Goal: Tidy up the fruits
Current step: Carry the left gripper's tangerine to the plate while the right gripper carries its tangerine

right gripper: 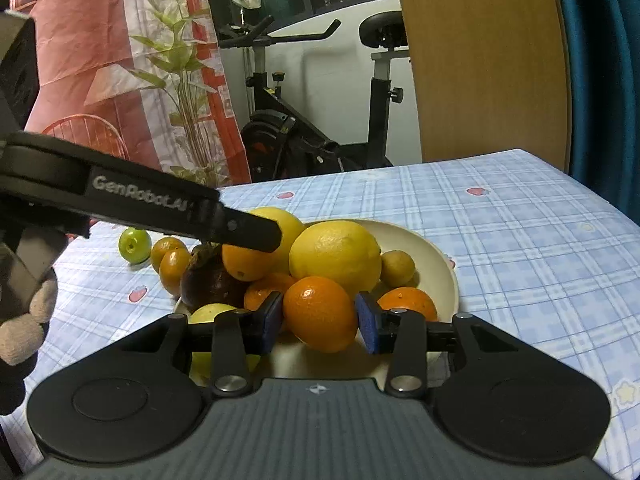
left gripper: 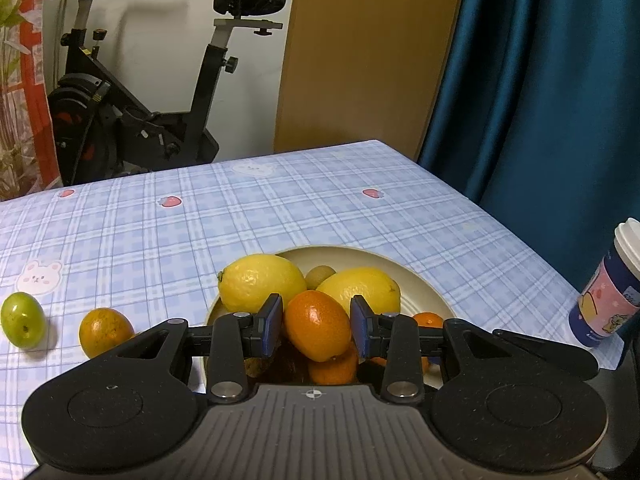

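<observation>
Bare tablecloth (left gripper: 320, 208) beyond plate rim (left gripper: 420, 276)

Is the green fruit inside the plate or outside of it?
Outside. The green fruit lies on the checked tablecloth, left of the plate, next to a small orange.

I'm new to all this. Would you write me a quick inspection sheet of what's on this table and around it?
Surface: table under a blue checked cloth.
Job's things: cream plate piled with lemons, oranges and a dark fruit; green fruit and orange loose on the cloth.
Clutter: lidded paper cup at the table edge.
Grippers: left gripper and right gripper each shut on a small orange.
Cables: nothing seen.
Surroundings: exercise bike, blue curtain, plant.
</observation>
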A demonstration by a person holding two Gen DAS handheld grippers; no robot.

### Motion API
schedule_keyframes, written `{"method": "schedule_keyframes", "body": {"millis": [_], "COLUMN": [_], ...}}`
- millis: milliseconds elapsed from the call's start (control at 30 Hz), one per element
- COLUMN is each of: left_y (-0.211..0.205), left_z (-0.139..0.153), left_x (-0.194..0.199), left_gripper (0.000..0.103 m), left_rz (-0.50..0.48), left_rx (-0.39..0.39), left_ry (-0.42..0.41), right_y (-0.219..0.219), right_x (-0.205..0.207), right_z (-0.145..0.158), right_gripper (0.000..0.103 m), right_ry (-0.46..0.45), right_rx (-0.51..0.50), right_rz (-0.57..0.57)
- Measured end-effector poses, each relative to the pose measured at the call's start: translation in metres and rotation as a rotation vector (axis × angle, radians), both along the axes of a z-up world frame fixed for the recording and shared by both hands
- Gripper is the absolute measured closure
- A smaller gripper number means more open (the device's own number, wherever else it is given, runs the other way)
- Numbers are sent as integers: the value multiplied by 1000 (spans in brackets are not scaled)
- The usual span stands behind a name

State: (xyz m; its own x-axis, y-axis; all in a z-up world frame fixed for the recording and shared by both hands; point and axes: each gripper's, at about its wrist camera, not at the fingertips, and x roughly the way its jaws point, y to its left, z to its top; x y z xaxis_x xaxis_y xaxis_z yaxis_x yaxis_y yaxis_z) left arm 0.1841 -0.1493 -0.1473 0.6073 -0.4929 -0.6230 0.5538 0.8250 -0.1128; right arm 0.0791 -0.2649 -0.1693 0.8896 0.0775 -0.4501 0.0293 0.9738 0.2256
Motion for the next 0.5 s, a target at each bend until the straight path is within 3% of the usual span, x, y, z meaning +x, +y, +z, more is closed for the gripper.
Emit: {"method": "schedule_keyframes", "body": {"millis": [133, 200, 500], "left_y": [2, 3, 19], "left_z": [1, 3, 16], "left_x": [1, 1, -13], "left_gripper": [60, 48, 47], "left_rz": [9, 20, 47], "left_rx": [6, 7, -26], "left_ry": [2, 5, -33], "right_y": [2, 2, 6], "right_x": [0, 1, -5], "right_z": [0, 0, 2], "right_gripper": [59, 58, 54], "right_ry": [-1, 0, -38], "right_rx": [-7, -8, -36], "right_rz": [-1, -6, -19]}}
